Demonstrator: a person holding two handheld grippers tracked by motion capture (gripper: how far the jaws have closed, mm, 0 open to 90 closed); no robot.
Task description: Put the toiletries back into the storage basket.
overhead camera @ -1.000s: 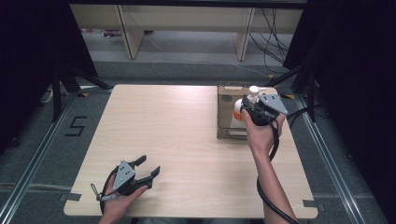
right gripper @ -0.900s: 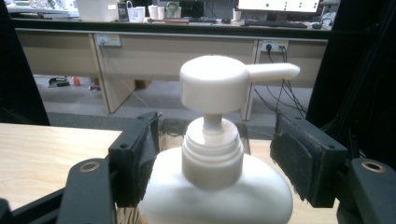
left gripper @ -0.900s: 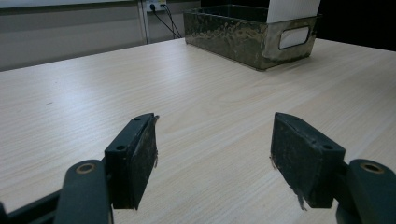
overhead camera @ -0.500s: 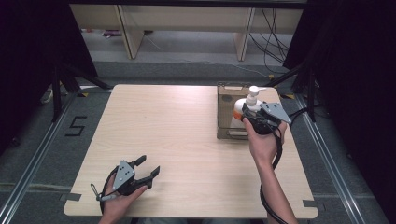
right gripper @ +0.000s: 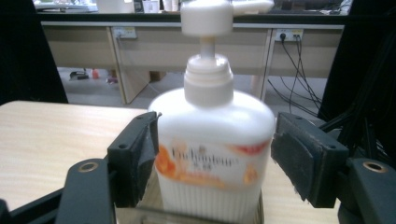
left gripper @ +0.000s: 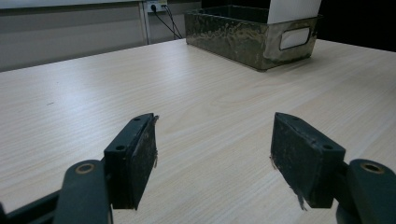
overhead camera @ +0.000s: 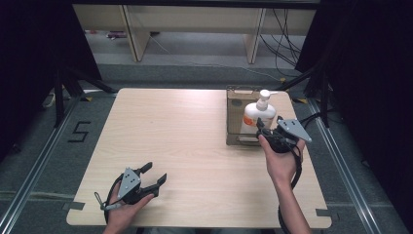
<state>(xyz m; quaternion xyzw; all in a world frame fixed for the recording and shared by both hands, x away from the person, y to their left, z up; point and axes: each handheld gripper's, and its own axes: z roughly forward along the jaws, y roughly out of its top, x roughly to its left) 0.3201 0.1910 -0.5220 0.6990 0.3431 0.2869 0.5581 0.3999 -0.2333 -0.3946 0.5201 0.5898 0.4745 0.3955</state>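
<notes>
Bottle [overhead camera: 253, 118] of soap with a pump top, standing upright in a metal box [overhead camera: 235, 117] at the far right of the counter [overhead camera: 185, 141]. Right gripper [overhead camera: 265, 127] is just beside it on the near side, jaws apart and flanking the body; contact on the left pad appears possible but is unclear. Left gripper [overhead camera: 153, 176], also spread wide and empty, rests well apart at the near left.
</notes>
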